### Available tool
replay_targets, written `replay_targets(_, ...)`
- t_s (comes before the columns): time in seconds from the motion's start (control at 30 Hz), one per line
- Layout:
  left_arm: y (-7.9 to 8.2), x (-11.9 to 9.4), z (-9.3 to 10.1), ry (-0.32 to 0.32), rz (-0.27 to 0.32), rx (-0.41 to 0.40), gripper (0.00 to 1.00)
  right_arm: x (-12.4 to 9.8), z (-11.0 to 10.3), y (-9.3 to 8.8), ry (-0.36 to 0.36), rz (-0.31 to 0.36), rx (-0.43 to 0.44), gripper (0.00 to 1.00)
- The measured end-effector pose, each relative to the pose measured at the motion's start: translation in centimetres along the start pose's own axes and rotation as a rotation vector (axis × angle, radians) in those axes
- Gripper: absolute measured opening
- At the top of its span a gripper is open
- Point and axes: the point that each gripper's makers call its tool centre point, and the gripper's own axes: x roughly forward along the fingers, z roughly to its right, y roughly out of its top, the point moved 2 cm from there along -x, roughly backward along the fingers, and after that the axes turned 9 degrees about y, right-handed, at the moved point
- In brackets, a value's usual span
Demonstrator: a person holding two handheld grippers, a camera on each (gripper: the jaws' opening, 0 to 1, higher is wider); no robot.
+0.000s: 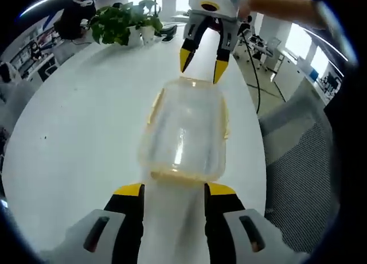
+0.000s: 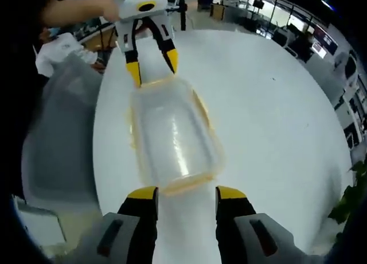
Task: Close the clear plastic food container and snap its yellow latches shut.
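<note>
A clear plastic container [image 1: 183, 129] with a yellow-edged lid lies on the white table [image 1: 74, 132], its long axis running away from me. Yellow latches [image 1: 155, 106] show along its sides and ends; I cannot tell whether they are snapped. My left gripper [image 1: 175, 189] stands open at the near short end, its tips just short of the rim. My right gripper [image 1: 202, 66] stands open at the far short end, tips pointing down at the rim. In the right gripper view the container [image 2: 172, 135] lies between my right gripper [image 2: 187, 193] and my left gripper [image 2: 152, 68].
Potted plants [image 1: 123, 23] stand at the table's far end, with a seated person [image 1: 74, 11] behind them. A grey mesh chair [image 1: 298, 160] stands close to the table edge beside the container and also shows as the chair [image 2: 57, 143]. A person's arm [image 1: 281, 6] holds the right gripper.
</note>
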Motion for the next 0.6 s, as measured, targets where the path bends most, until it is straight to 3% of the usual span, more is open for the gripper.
replay_targets(0.13,0.15,-0.45,0.06,-0.013,0.016,-0.079,0.41,-0.21,0.21,0.12,-0.012,0.024,0.059,0.37)
replay_targets(0.33,-0.3,-0.6,0.09,0.0,-0.005,-0.075,0.4,-0.15,0.18,-0.09,-0.021,0.05,0.168,0.35)
replay_targets(0.4,-0.32,-0.68,-0.18,0.021,-0.012,-0.157,0.4,-0.1,0.08,-0.11,-0.018,0.057,0.178,0.35)
replay_targets(0.6,0.23,-0.88,-0.47,0.016,0.022,-0.301,0.38,-0.05,0.07,0.17,-0.032,0.092,0.224,0.35)
